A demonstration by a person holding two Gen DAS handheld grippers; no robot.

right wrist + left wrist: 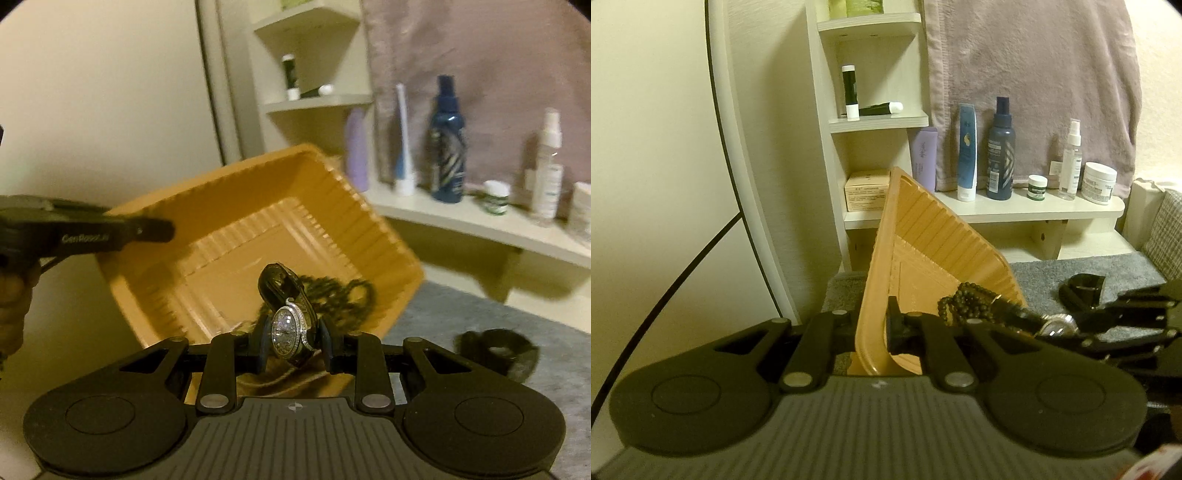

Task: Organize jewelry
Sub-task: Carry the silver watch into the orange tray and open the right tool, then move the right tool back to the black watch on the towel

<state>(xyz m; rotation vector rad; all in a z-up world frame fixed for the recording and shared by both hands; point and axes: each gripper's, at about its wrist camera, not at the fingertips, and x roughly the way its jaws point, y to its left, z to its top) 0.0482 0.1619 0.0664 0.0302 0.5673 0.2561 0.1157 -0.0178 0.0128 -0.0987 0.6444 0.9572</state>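
Note:
My left gripper (873, 332) is shut on the rim of an orange ribbed plastic tray (923, 251) and holds it tilted up on edge above the grey mat. The tray (229, 236) opens toward the right wrist camera. My right gripper (293, 341) is shut on a wristwatch (286, 332) with a sparkling oval face and a dark strap, in front of the tray's lower edge. A string of dark beads (340, 291) hangs behind the watch over the tray. The beads (964, 299) and the watch (1058, 325) also show in the left wrist view, with the right gripper (1045, 326) coming in from the right.
A white shelf (1015, 208) behind holds several bottles and jars; a pink towel (1034, 74) hangs above. A small box (866, 190) sits in the corner shelf unit. A black ring-shaped object (496, 349) lies on the grey mat (1089, 269) at the right.

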